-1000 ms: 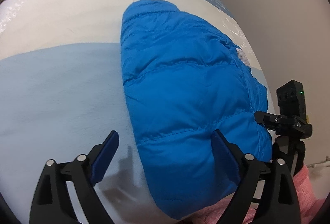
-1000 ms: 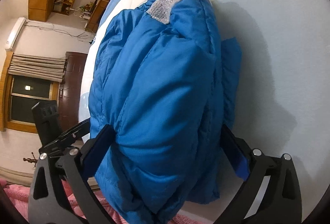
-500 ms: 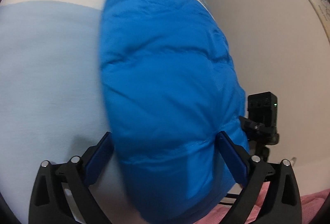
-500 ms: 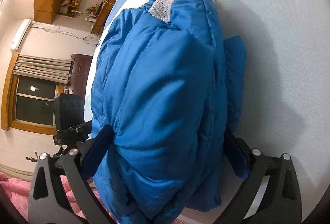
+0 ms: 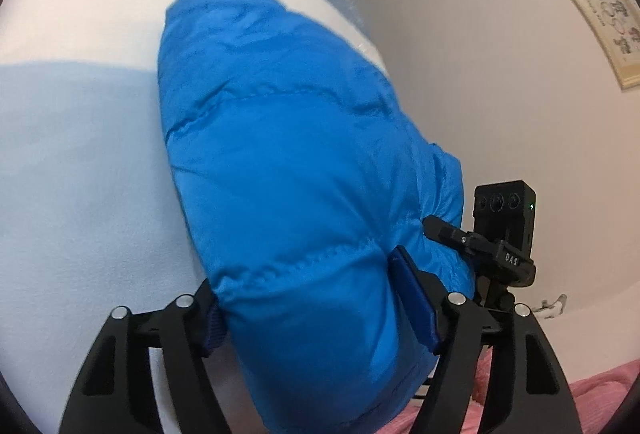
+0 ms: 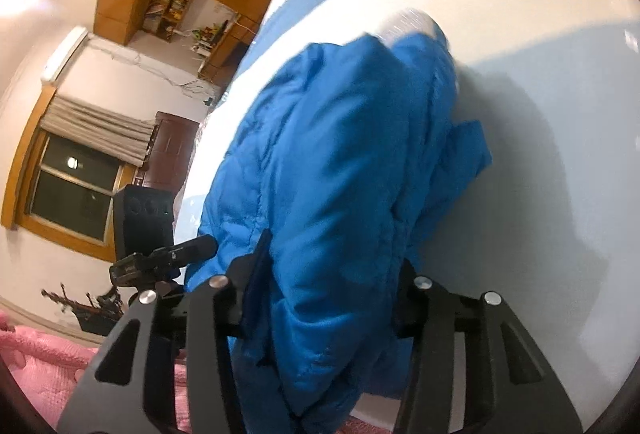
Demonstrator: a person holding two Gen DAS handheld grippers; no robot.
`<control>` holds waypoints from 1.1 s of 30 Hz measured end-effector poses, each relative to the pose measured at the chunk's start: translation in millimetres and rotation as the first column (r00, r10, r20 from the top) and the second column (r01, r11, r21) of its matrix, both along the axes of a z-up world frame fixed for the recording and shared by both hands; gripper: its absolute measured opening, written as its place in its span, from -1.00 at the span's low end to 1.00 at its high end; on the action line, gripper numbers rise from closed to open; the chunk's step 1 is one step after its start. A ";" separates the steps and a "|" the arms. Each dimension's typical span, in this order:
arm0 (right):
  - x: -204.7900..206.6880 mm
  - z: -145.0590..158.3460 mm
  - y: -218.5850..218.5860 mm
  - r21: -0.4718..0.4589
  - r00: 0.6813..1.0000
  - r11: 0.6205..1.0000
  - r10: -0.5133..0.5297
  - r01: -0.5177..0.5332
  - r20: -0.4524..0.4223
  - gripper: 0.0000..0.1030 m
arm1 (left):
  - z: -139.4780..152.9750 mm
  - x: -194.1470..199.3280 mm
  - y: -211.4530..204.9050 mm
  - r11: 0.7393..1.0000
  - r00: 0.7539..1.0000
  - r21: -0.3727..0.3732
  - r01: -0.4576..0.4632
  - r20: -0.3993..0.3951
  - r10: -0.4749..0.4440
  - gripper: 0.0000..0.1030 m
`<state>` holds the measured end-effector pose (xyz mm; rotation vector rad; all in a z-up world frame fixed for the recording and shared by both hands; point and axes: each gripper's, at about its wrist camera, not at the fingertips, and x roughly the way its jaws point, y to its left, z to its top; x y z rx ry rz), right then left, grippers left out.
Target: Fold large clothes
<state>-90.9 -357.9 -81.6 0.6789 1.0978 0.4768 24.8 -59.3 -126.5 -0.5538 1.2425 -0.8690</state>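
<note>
Pinching the near end of the blue puffer jacket (image 5: 288,170) with both tools, I have my left gripper (image 5: 308,298) clamped across one bulging corner and my right gripper (image 6: 328,286) squeezed onto the other corner, its blue pads sunk into the padding. I hold both ends at once because, I judge, a thick quilted bundle like this springs open unless it is pinned on each side while I turn or carry it. The jacket lies already doubled on the blue-and-white sheet (image 5: 80,162), its far end resting on the cloth, the near end hanging over the edge towards the pink blanket (image 6: 36,366).

Compared with a second ago, my left tool has come in from beside the jacket: its jaws stood wide with only one pad against the fabric, and now both bite. The right jaws have narrowed too, and the silver patch (image 6: 412,20) at the far end has partly folded under.
</note>
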 end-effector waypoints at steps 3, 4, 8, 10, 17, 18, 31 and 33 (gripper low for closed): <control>6.1 24.1 13.2 -0.039 0.998 0.999 0.033 -0.031 0.056 -0.11 | 18.6 3.4 8.6 1.000 0.998 -0.007 -0.024 0.050 0.025 0.40; 10.1 31.8 17.5 -0.040 0.996 0.998 0.042 -0.039 0.074 -0.11 | 27.3 5.2 12.6 0.999 0.996 -0.010 -0.039 0.075 0.039 0.40; 34.8 57.4 39.1 -0.067 0.986 0.995 0.088 -0.079 0.144 -0.12 | 56.0 17.6 34.1 0.996 0.983 -0.010 -0.085 0.160 0.086 0.40; 52.3 71.1 51.9 -0.091 0.974 0.990 0.126 -0.110 0.190 -0.12 | 70.9 29.8 49.2 0.993 0.971 -0.009 -0.114 0.212 0.113 0.40; 143.8 78.4 100.3 -0.142 0.938 0.969 0.233 -0.202 0.256 -0.12 | 90.4 85.7 95.1 0.971 0.918 0.031 -0.237 0.334 0.214 0.41; 158.0 73.8 106.5 -0.146 0.935 0.966 0.246 -0.214 0.254 -0.12 | 89.7 95.3 101.2 0.966 0.912 0.043 -0.257 0.342 0.227 0.40; 286.5 -35.9 154.8 -0.025 0.955 0.956 0.294 -0.293 0.030 -0.08 | -15.1 172.1 157.3 0.900 0.907 0.187 -0.395 0.234 0.349 0.51; 283.5 -42.3 149.7 -0.005 0.959 0.959 0.283 -0.283 0.016 -0.04 | -23.1 171.5 153.1 0.899 0.909 0.184 -0.397 0.215 0.357 0.62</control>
